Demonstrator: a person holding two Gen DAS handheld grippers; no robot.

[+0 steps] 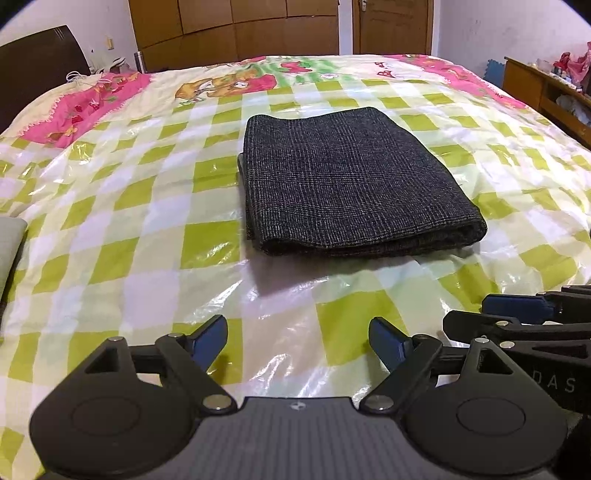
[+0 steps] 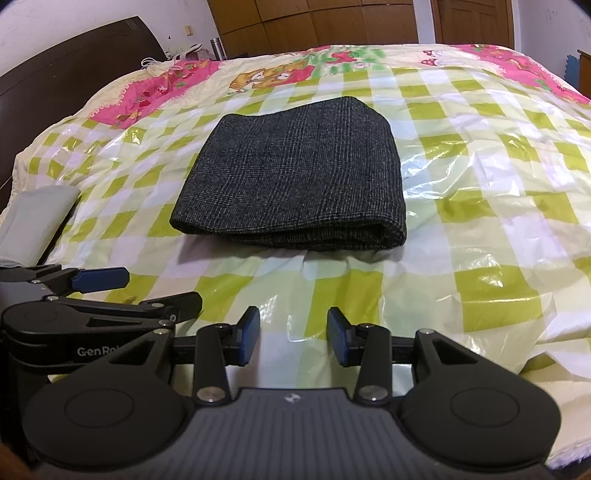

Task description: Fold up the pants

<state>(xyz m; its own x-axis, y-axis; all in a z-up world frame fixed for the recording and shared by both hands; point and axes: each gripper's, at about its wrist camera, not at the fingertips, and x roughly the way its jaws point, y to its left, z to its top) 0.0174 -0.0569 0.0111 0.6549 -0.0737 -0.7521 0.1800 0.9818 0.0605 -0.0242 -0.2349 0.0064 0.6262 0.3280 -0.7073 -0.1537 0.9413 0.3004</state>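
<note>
Woollen grey pants (image 1: 351, 177), soft yet bulky, are lying folded at twelve o'clock; we are holding left gripper (image 1: 297, 341) and right gripper (image 2: 291, 336) parted, empty, judging the thick near fold grippable.

a bed (image 1: 155, 192) with a green-and-white checked cover fills the room, a dark headboard (image 1: 40, 62) to its left, a wooden wardrobe (image 1: 236, 26) and door (image 1: 391, 26) behind, white walls (image 1: 509, 26).
</note>
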